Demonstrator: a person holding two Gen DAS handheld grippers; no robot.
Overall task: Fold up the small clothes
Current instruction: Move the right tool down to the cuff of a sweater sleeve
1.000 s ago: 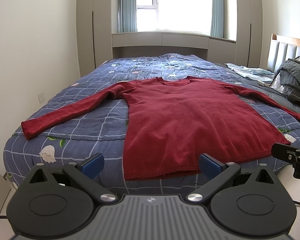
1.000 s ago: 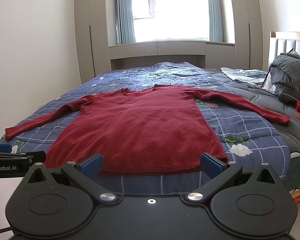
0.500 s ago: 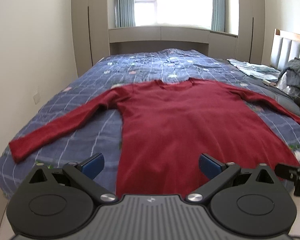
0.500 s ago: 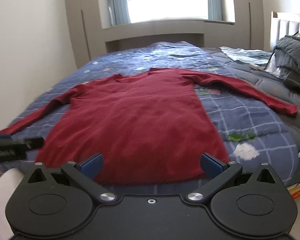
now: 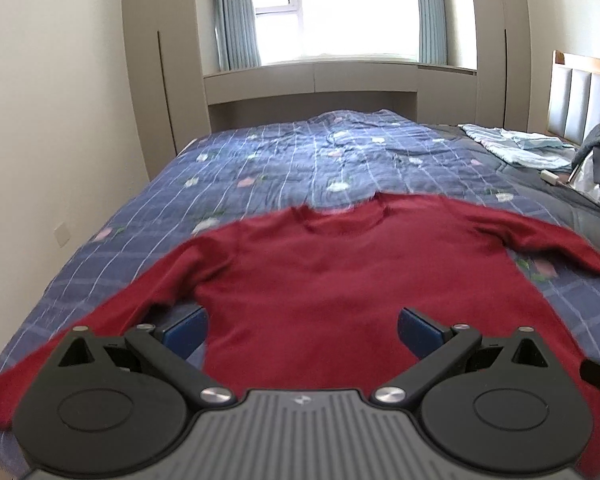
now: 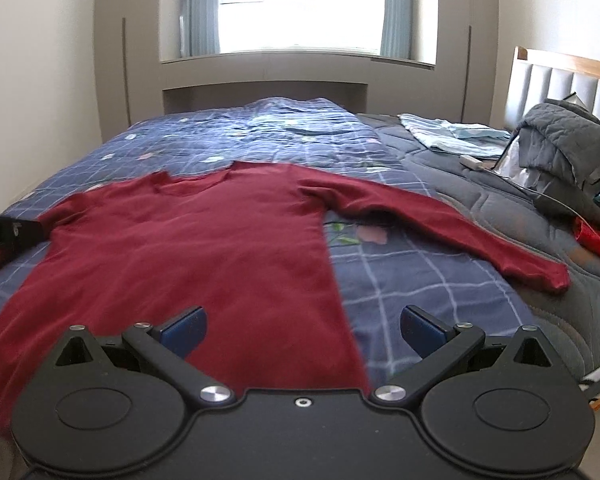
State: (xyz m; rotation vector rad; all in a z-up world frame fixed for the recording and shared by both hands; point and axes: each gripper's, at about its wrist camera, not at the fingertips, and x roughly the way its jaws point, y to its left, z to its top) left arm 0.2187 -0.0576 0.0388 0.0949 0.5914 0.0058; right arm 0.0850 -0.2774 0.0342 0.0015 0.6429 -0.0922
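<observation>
A bright bedroom: a curtained window (image 5: 336, 12) sits above a built-in ledge between tall wardrobes, and a bed (image 5: 284, 160) covered with a blue checked quilt with small flowers fills the middle of both views. A padded headboard (image 6: 560, 80) stands at the right edge.

A red long-sleeved sweater (image 5: 340, 292) lies flat and spread out on the near half of the quilt, neckline toward the window and hem toward the cameras. Its sleeves stretch out to either side: one runs down toward the left edge of the bed (image 5: 100, 320), the other reaches right onto the grey bedding, its cuff (image 6: 548, 276) lying near the bed's right side.

The left gripper (image 5: 302, 326) hangs low over the sweater's body, its two blue-padded fingers spread wide apart with nothing between them; the left pad (image 5: 186, 326) shows just below the armpit of the left sleeve, the other over the red cloth. The right gripper (image 6: 302, 326) is likewise wide open and holding nothing, straddling the sweater's right side edge: one pad over the red fabric, the other over bare quilt. Whether either touches the cloth cannot be told.

On the far right of the bed lie a crumpled grey quilted jacket (image 6: 564, 140), a folded pale blue garment (image 6: 456, 134) and a small bright red item (image 6: 596, 240).
</observation>
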